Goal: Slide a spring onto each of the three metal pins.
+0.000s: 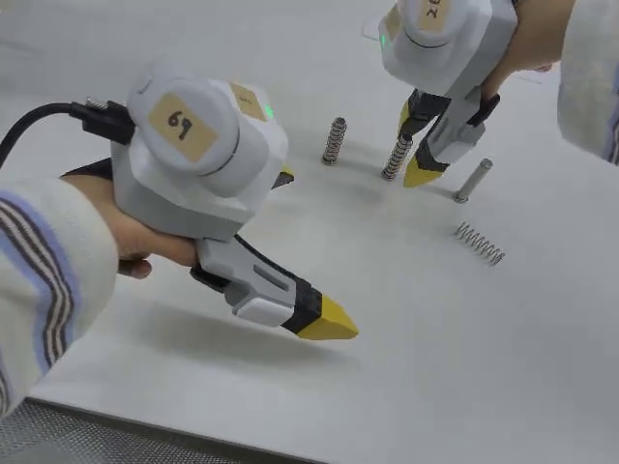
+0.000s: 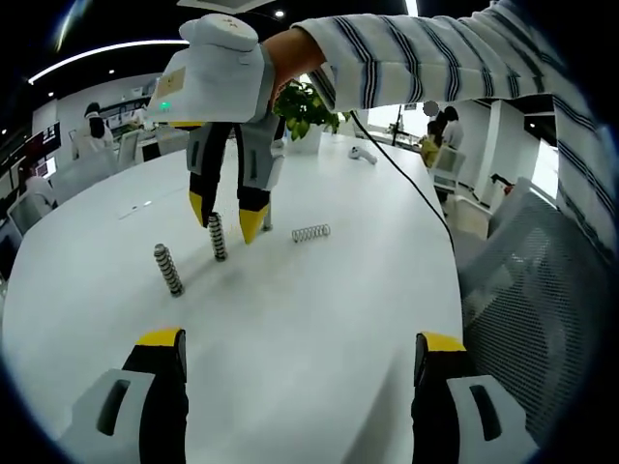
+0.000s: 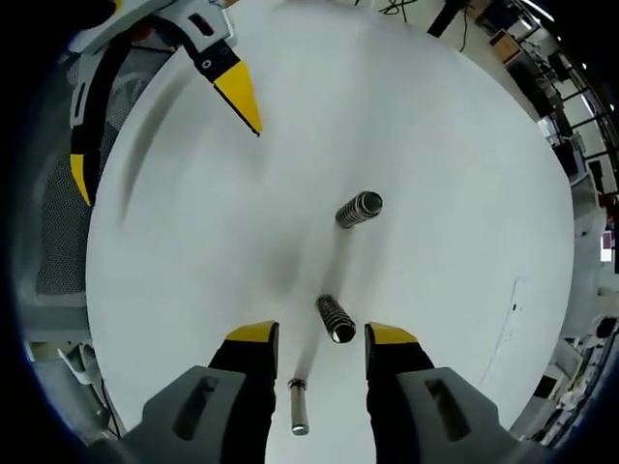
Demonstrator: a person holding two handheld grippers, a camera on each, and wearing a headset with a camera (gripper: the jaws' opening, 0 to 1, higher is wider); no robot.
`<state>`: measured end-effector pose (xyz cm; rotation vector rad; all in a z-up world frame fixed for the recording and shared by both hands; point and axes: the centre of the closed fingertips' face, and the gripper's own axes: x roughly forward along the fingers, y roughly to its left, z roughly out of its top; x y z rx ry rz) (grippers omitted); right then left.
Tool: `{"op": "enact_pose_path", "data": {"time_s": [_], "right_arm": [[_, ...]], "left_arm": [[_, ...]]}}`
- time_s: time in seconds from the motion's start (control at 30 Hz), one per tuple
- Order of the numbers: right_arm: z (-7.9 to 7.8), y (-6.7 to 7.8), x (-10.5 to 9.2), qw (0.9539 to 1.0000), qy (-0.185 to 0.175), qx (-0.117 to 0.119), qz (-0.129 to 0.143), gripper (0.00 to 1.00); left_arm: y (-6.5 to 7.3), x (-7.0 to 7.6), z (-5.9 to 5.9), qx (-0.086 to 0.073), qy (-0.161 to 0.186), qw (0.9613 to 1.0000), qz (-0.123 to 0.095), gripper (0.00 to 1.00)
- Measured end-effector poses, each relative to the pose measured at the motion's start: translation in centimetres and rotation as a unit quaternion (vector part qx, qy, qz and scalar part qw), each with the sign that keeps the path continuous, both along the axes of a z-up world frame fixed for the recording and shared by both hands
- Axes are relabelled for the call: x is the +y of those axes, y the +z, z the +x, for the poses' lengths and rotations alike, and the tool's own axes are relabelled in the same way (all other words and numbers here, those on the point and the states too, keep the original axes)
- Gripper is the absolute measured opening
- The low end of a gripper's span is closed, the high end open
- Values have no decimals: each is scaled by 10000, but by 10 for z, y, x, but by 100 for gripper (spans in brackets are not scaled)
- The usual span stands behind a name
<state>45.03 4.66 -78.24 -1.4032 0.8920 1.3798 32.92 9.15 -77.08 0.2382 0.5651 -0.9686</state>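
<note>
Nearest the lens, the left gripper [image 2: 300,340] is held low over the white counter [image 1: 435,367], its fingers spread wide with nothing between them. Further back, from left to right, the first sprung pin [image 1: 334,140] is seen. Next comes the second sprung pin [image 1: 397,158], over which the right gripper [image 3: 322,334] is poised, fingers released and standing either side of the coil without pressing it. Next the bare pin [image 1: 473,180], a smooth grey steel peg, appears to stand upright. Near it the loose spring [image 1: 479,243] lies on its side: a slim, open coil of bright wire. It is judged light, apt to roll, and easily squashed or bent. A gentle hold across its middle is advised, leaving one end free to be threaded over the pin, which may topple if nudged.
</note>
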Motion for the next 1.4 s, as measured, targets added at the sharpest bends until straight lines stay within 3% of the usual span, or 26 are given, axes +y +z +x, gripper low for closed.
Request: {"op": "enact_pose_path", "data": {"time_s": [0.27, 0.63, 0.83, 0.97, 1.1, 1.13, 1.2, 1.3, 1.4], "right_arm": [[-1, 22, -6, 9995, -181, -163, 208, 44], [-28, 50, -13, 9966, -435, -116, 693, 57], [-35, 56, -22, 9948, -598, -224, 794, 61], [-41, 62, -26, 9910, -782, -209, 1066, 66], [-32, 68, -37, 9867, -972, -616, 1151, 77], [-32, 69, -39, 9860, -1013, -624, 1168, 78], [-34, 71, -42, 9821, -1215, -567, 1325, 79], [-39, 73, -45, 9778, -1389, -443, 1505, 81], [-44, 72, -53, 9744, -1543, -411, 1580, 84]], "left_arm": [[1, 2, 2, 71, 112, 9998, -116, 96], [7, 1, 4, 67, 98, 9997, -200, 98], [9, 6, 8, 136, 267, 9993, -201, 98], [14, 9, 8, 113, 290, 9993, -222, 98], [18, 13, 9, 99, 329, 9992, -206, 98], [18, 14, 9, 144, 342, 9992, -178, 98], [20, 16, 11, 25, 310, 9995, -106, 98], [22, 20, 12, 32, 379, 9992, -82, 98], [28, 26, 18, -65, 570, 9983, -71, 98]]}}
